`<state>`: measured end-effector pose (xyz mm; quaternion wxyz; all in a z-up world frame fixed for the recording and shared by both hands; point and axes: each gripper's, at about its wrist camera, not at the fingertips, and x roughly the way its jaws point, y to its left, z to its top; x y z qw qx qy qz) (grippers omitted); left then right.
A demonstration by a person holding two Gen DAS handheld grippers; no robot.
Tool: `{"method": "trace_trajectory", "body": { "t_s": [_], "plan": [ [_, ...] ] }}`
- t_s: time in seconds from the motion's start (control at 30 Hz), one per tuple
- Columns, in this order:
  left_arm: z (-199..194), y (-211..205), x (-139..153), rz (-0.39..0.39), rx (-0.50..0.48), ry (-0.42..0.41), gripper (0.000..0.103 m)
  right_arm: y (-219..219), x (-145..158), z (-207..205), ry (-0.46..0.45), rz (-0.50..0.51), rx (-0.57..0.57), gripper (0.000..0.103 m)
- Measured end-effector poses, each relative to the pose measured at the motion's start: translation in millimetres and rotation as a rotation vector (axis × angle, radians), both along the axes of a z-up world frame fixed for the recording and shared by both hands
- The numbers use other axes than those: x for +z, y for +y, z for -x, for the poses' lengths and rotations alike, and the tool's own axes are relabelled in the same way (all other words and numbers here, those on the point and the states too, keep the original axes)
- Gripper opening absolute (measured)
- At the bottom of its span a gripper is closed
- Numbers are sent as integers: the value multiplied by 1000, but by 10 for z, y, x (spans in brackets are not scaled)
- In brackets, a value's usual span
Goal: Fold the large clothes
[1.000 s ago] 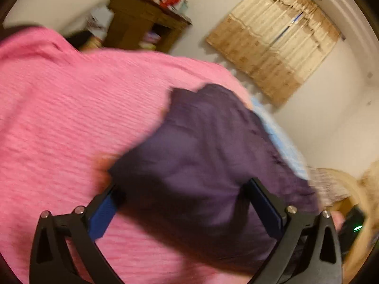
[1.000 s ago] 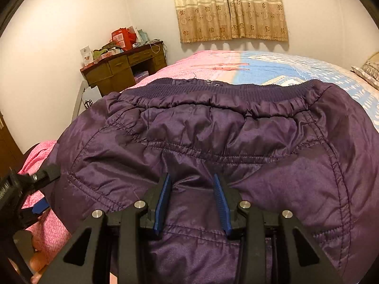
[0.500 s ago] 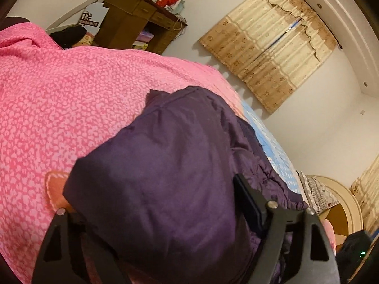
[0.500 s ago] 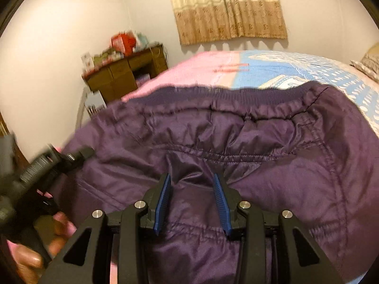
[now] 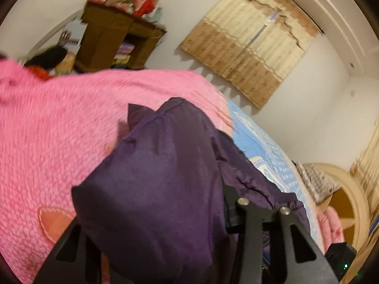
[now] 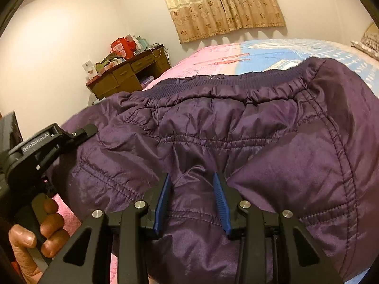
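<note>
Gathering purple padded jacket [image 6: 236, 130] on the bed [image 5: 47, 130].
Pinching a jacket fold in right gripper [image 6: 191, 198]; closing left gripper [image 5: 151, 224] around a bunched sleeve, readying a lift.

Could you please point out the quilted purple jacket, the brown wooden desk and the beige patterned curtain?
Quilted purple jacket [image 6: 272, 156]: right wrist view, shiny quilted panel.
Brown wooden desk [image 6: 128, 75]: right wrist view, drawer fronts.
Beige patterned curtain [image 6: 222, 4]: right wrist view, middle folds.

I see a bed [image 6: 272, 47] with a pink and blue cover [image 5: 59, 130]; a purple jacket [image 6: 236, 130] lies on it, pillow [image 6: 366, 43] far end.
</note>
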<state>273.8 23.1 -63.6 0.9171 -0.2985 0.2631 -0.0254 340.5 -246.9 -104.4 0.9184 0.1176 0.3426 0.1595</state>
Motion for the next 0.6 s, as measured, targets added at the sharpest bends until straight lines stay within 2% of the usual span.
{"method": "trace_trajectory", "body": {
  "t_s": [0.17, 0.27, 0.33, 0.47, 0.57, 0.6],
  "plan": [
    [30, -371, 431, -179, -81, -94, 36, -140, 9, -63, 52, -85, 33, 39],
    [97, -748, 711, -318, -161, -170, 34, -363, 56, -79, 102, -229, 67, 39],
    [140, -976, 872, -383, -217, -220, 33, -571, 104, -43, 109, -322, 71, 39],
    [314, -1571, 1112, -521, -361, -319, 32, -1064, 318, 274, 30, -399, 36, 39],
    [480, -2034, 1084, -605, -491, -366, 30, -1597, 414, 610, -28, -436, -42, 39],
    [521, -2179, 1047, -624, -531, -373, 30, -1876, 412, 766, -45, -450, -101, 39]
  ]
}}
